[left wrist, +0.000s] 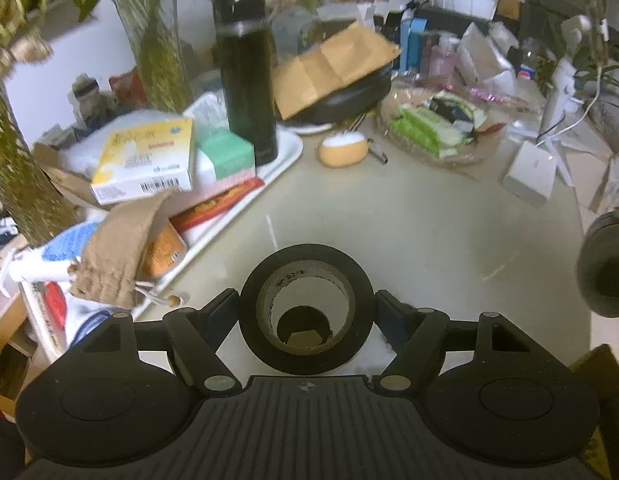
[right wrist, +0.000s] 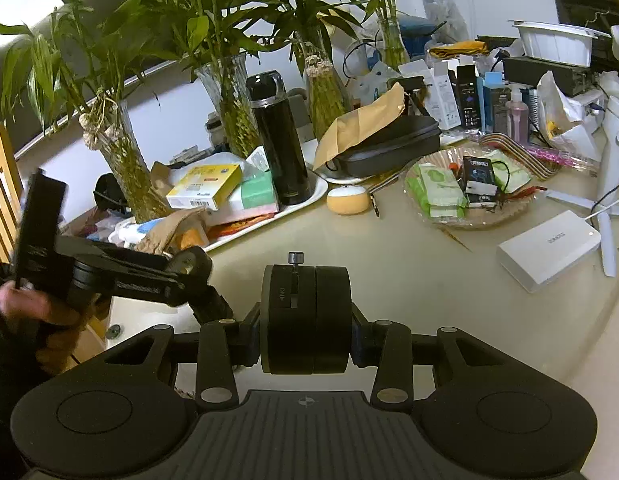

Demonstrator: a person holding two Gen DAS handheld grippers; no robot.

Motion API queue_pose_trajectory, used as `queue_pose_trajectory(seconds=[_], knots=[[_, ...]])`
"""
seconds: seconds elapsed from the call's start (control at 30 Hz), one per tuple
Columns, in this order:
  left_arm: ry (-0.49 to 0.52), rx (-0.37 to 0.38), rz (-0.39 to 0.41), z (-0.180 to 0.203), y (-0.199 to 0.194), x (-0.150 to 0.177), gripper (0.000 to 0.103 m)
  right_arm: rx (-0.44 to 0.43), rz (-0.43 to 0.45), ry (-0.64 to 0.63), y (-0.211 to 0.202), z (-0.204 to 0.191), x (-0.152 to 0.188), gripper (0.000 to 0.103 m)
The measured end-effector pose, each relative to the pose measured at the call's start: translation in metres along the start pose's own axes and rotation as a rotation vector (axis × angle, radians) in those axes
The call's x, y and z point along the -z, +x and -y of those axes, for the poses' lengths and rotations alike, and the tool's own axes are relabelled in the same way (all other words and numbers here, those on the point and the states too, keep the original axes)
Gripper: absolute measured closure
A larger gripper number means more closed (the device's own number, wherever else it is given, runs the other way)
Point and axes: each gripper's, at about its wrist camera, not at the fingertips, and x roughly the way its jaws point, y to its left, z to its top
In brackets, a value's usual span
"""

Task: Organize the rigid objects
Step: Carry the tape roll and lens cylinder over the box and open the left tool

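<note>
The roll of tape [left wrist: 305, 312] has a matt black outer face and a brownish paper core. The black disc [right wrist: 305, 316] looks like smooth, matt plastic, with a small shiny metal pin on top. Each tool, left [left wrist: 307, 312] and right [right wrist: 305, 320], is matt black plastic with a ribbed body and dull metal rivets. The tabletop [left wrist: 389, 216] is smooth, pale and faintly glossy. The flask [right wrist: 281, 144] is glossy black. The pouch [left wrist: 117, 248] is coarse woven cloth. The envelope [left wrist: 333, 68] is creased brown paper.

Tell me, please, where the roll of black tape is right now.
The roll of black tape sits low and central in the left wrist view, clamped in the left gripper above the table.
</note>
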Motion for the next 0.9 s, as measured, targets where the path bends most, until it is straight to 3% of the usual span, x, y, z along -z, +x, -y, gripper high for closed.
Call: queue_pose_trajectory(seconds=[0.27, 0.5, 0.9], knots=[[-0.020, 0.054, 0.070, 0.012, -0.042, 0.005, 0.030, -0.026, -0.014, -0.026, -0.012, -0.018, -0.010, 0.060], [-0.032, 0.076, 0.086, 0.027, -0.069, 0.021, 0.030, -0.049, -0.071, -0.059, -0.022, -0.035, 0.006, 0.060], [0.072, 0.049, 0.080, 0.061, -0.100, 0.057, 0.030, -0.100, -0.139, -0.029, -0.035, -0.041, 0.037, 0.060]])
